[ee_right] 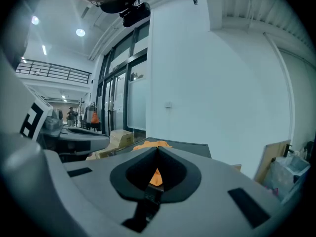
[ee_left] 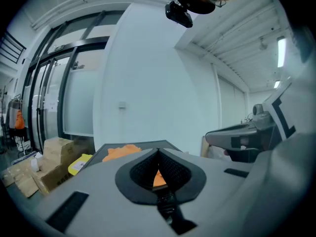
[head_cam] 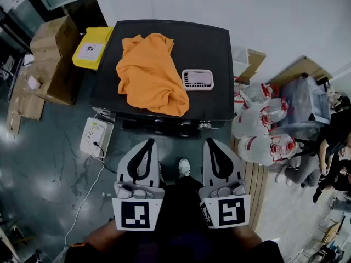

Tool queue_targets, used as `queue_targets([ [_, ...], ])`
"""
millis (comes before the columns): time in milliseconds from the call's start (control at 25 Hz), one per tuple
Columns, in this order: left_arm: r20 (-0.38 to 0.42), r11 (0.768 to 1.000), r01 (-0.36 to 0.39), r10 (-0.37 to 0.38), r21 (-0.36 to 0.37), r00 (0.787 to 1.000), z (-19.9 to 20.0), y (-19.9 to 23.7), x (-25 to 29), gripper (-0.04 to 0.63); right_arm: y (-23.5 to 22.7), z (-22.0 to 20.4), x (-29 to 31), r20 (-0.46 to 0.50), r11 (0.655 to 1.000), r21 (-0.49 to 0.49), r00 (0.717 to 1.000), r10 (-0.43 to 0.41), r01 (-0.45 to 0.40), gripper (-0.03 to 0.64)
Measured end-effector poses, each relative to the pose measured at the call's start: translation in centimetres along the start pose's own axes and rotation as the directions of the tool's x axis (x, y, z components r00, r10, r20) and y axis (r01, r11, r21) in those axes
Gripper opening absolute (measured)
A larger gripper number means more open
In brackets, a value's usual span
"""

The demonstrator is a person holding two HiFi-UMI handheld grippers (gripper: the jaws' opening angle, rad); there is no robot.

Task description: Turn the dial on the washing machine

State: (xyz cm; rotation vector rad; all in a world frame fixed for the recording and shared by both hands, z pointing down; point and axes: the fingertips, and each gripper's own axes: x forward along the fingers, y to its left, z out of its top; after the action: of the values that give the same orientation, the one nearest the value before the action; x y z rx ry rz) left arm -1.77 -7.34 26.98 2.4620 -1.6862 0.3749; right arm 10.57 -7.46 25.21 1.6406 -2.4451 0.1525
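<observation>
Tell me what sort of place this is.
Probably a workshop or test lab, not a home: the washing machine stands on a hard grey floor beside cardboard boxes, with glass partitions nearby.

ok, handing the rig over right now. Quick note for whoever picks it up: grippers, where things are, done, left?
Left gripper: shut, empty, held short of the machine.
Right gripper: shut, empty, beside the left one.
Washing machine: straight ahead, with an orange cloth and a small pink basket on its top.
Dial: the front panel shows only edge-on, so the dial can't be made out.
Done: nothing that shows.
Left: reach the dial and turn it.
</observation>
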Motion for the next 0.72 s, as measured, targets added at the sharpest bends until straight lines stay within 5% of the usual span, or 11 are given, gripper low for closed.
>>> queue_targets([
  [720,-0.01,1.0,0.026,-0.026,0.005,1.0,-0.06,-0.27,0.78,0.012,-0.24,-0.65,0.96,-0.033,1.0,0.001,0.999,0.009,-0.009,0.015],
])
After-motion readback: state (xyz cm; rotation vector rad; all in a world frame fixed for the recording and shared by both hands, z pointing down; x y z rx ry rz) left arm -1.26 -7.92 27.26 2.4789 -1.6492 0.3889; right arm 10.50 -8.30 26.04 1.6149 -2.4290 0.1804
